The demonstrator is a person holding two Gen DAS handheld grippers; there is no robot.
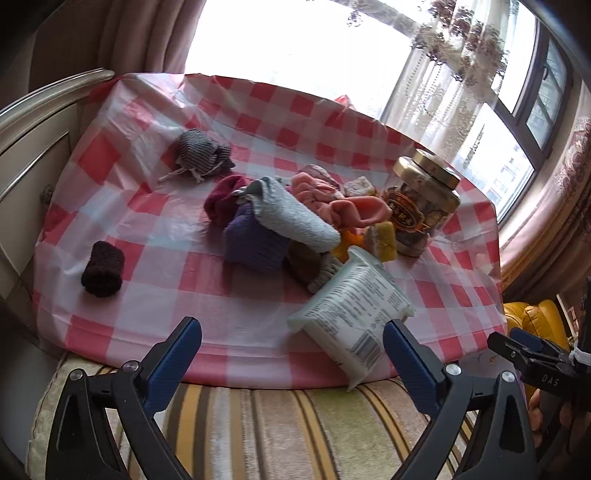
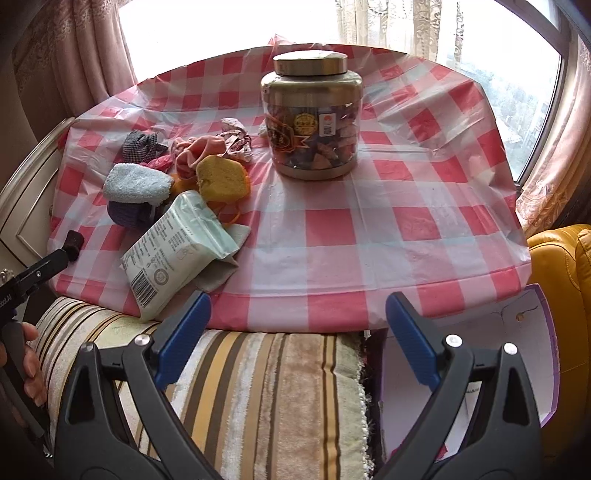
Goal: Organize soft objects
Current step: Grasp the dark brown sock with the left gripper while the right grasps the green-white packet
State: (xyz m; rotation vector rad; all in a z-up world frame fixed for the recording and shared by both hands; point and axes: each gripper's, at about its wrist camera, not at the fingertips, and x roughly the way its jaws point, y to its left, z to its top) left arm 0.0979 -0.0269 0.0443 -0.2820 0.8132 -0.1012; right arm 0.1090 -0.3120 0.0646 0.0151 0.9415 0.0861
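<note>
Holding both grippers low in frame over the striped cushion; our left gripper and right gripper have jaws wide, gripping nothing. Soft pile sits mid-counter, probably socks; tissue pack overhangs the counter edge beside it.

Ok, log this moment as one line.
left tongs: open, empty | right tongs: open, empty | tissue pack: table edge | soft pile: untouched

A lived-in home, a sitting room by the window.

Lace curtains at twelve o'clock, a checked plastic cloth over the counter, a striped cushion at six, a yellow leather armchair at three.
</note>
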